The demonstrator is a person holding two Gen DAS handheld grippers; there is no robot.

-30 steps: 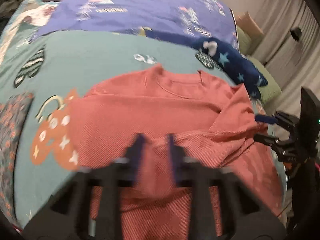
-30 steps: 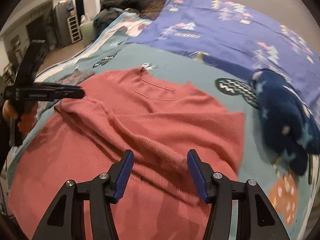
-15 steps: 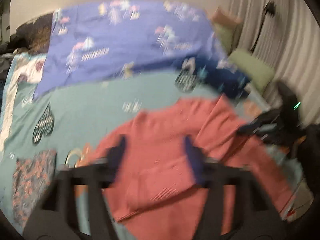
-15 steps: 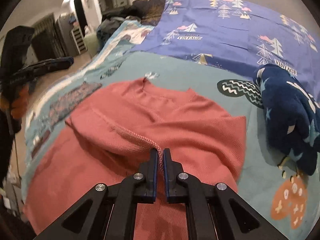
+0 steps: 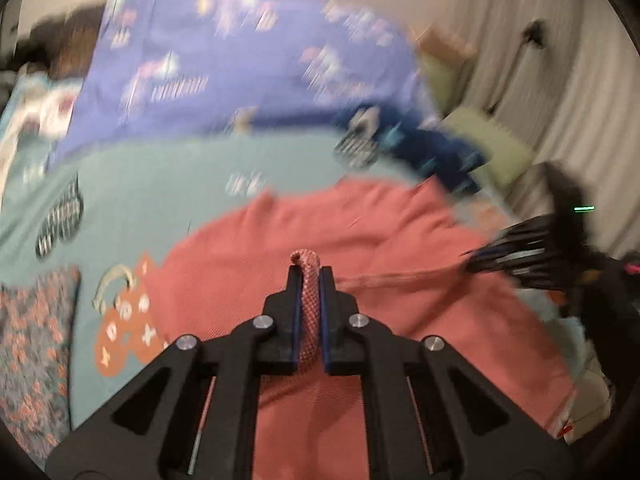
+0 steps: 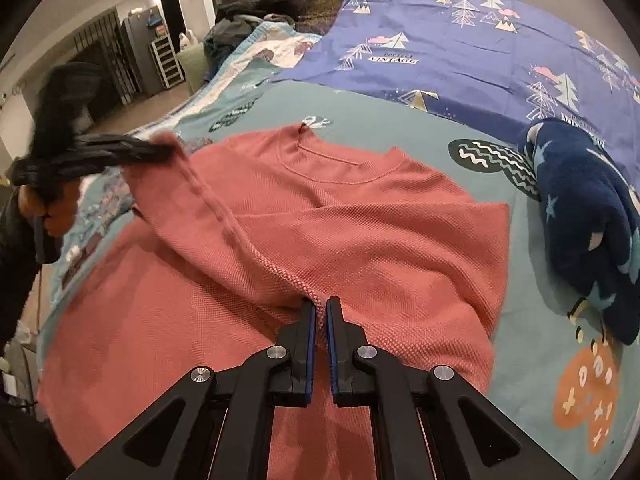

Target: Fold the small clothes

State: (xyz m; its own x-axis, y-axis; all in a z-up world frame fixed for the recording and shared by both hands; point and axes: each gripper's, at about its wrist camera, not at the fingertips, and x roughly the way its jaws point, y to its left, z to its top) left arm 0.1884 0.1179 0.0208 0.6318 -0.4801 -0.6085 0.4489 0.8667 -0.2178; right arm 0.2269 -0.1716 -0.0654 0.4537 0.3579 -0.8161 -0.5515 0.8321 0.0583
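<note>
1. Left gripper (image 5: pixel 308 276) clamps a fold of the salmon-red knit sweater (image 6: pixel 360 220), lifted at frame centre
2. Right gripper (image 6: pixel 319 304) pinches its sleeve edge, lower centre, on the teal patterned bedspread (image 6: pixel 460 132)

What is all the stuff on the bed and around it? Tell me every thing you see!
sweater: one, coral red, spread on the teal cover, one edge lifted and pinched at both ends
teal cover: one, teal with patterned shapes, under the sweater
purple sheet: one, purple with trees, at the far side of the bed
starry blanket: one, dark blue with pale stars, bunched right of the sweater
green cushions: two, pale green, beside the bed by the curtain
curtain: one, beige, past the bed
left gripper: one, black, fingers shut on sweater fabric
right gripper: one, black, fingers shut on the sweater edge
</note>
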